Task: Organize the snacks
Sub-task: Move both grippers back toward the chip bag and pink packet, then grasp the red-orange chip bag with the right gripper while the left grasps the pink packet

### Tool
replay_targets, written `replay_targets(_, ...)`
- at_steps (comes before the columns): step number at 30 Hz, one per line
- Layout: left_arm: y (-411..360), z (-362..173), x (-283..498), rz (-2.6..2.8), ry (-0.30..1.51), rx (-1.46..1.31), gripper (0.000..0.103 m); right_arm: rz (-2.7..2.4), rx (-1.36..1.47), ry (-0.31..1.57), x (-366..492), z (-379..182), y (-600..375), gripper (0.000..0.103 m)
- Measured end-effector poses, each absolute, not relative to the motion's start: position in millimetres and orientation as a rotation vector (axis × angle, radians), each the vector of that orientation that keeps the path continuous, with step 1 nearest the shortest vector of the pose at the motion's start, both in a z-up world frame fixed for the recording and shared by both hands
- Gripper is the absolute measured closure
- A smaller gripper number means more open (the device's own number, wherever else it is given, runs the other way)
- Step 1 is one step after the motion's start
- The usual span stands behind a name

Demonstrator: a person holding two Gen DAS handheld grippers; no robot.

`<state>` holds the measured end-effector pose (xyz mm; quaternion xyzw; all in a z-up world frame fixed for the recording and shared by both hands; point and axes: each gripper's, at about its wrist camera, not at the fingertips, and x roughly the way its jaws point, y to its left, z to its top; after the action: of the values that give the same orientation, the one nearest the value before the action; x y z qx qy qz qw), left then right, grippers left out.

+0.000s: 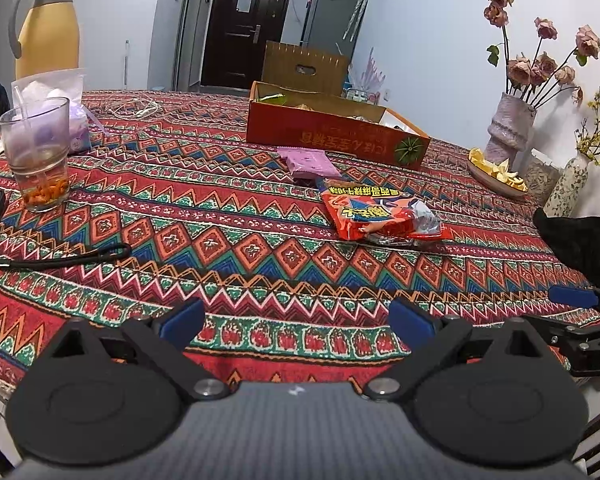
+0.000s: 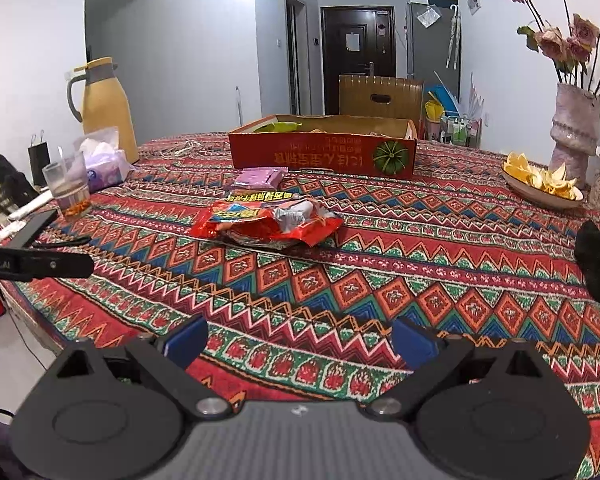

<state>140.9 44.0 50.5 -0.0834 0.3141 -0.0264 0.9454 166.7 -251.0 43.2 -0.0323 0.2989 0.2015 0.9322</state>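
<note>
Each black tool point(image 1: 296, 320) has blue finger pads point(image 1: 182, 317), silver screws, carbon-weave body

box point(image 2: 322, 156) contents mostly hidden behind its near red wall

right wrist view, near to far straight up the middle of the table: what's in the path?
Right gripper, open over bare tablecloth → red snack bag → purple snack packet → open red cardboard box at the far edge.
</note>
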Motion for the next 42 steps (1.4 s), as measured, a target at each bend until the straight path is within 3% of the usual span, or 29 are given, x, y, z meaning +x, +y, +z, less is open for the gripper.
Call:
replay_targets(11,59,46,178,-0.031,0.658,-0.175,0.003,0.481,-0.173,0.609,219,52,-214,0.004)
replay_targets(27,76,45,259,-0.029,0.662,-0.162,0.003,0.674,-0.261,0.681,368,27,-149,0.004)
replay_targets(28,76,44,266,-0.026,0.665,-0.159,0.003,0.695,-0.233,0.699,374,25,-148,0.007)
replay_targets(32,73,44,296,-0.032,0.668,-0.152,0.003,0.686,-0.174,0.729,382,17,-151,0.031)
replay_targets(35,58,47,323,-0.081,0.646,-0.129,0.003,0.621,-0.125,0.72,380,18,-173,0.042)
replay_targets(42,17,37,404,-0.145,0.677,-0.083,0.004,0.318,-0.059,0.703,389,18,-233,0.038)
